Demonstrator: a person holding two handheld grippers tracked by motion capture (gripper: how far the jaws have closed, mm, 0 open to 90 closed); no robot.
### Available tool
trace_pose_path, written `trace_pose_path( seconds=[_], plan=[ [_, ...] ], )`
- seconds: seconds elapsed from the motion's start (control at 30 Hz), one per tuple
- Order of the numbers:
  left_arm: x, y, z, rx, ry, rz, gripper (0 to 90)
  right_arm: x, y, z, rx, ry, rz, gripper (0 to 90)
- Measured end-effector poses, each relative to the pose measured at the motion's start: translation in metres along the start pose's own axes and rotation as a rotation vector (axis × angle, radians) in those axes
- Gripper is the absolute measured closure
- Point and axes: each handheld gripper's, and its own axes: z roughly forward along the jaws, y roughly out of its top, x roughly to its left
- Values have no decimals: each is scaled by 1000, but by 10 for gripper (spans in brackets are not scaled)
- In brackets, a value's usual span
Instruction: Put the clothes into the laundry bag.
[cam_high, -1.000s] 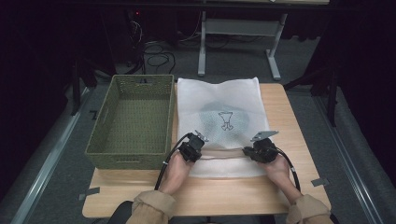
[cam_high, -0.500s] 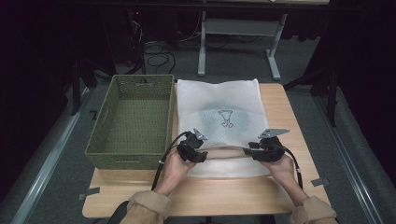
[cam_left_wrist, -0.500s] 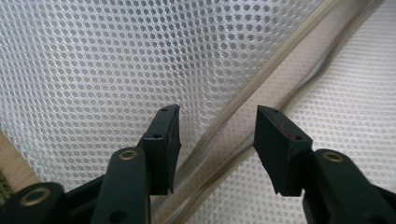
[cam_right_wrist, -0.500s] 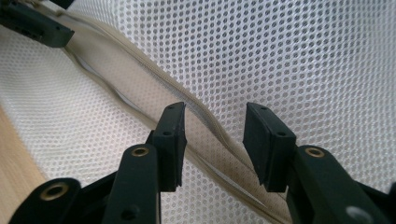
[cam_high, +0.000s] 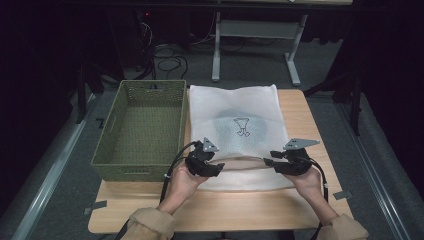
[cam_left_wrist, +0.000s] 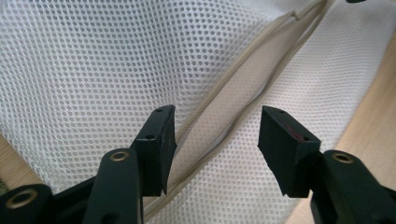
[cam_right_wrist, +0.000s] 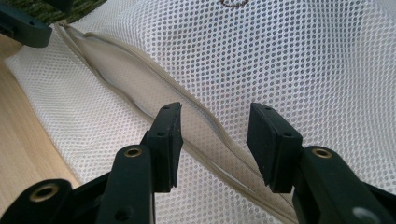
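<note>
Mesh laundry bag, white and finely perforated, is lying flat on the wooden tabletop, its beige-edged mouth gaping slightly along the near side. The left gripper and right gripper are hovering just above that opening, one at each end. Both sets of jaws have just been opening and are standing apart with the zipper edge running beneath them, gripping nothing. A dark printed emblem is showing mid-bag. Just beside the bag, a green woven basket is sitting with nothing inside.
</note>
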Motion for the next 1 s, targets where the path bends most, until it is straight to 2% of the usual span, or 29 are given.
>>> trace_pose_path(
  seconds=[0.3, 0.63, 0.77, 0.87, 1.0],
  plan=[
    [-8, -2, -14, -57, -20, 15, 461, 2, -5, -10, -20, 6, -3, 549],
    [-6, -14, -25, -91, -23, -11, 457, 2, -16, -17, -12, 19, 0, 543],
    [-3, -20, -31, -114, -29, -38, 454, 1, -19, -19, -18, 24, 16, 541],
    [-3, -28, -29, -106, -30, -44, 453, 3, -22, -19, -11, 26, 22, 540],
    [-2, -35, -28, -99, -33, -55, 450, 4, -26, -18, -8, 22, 5, 531]
  ],
)
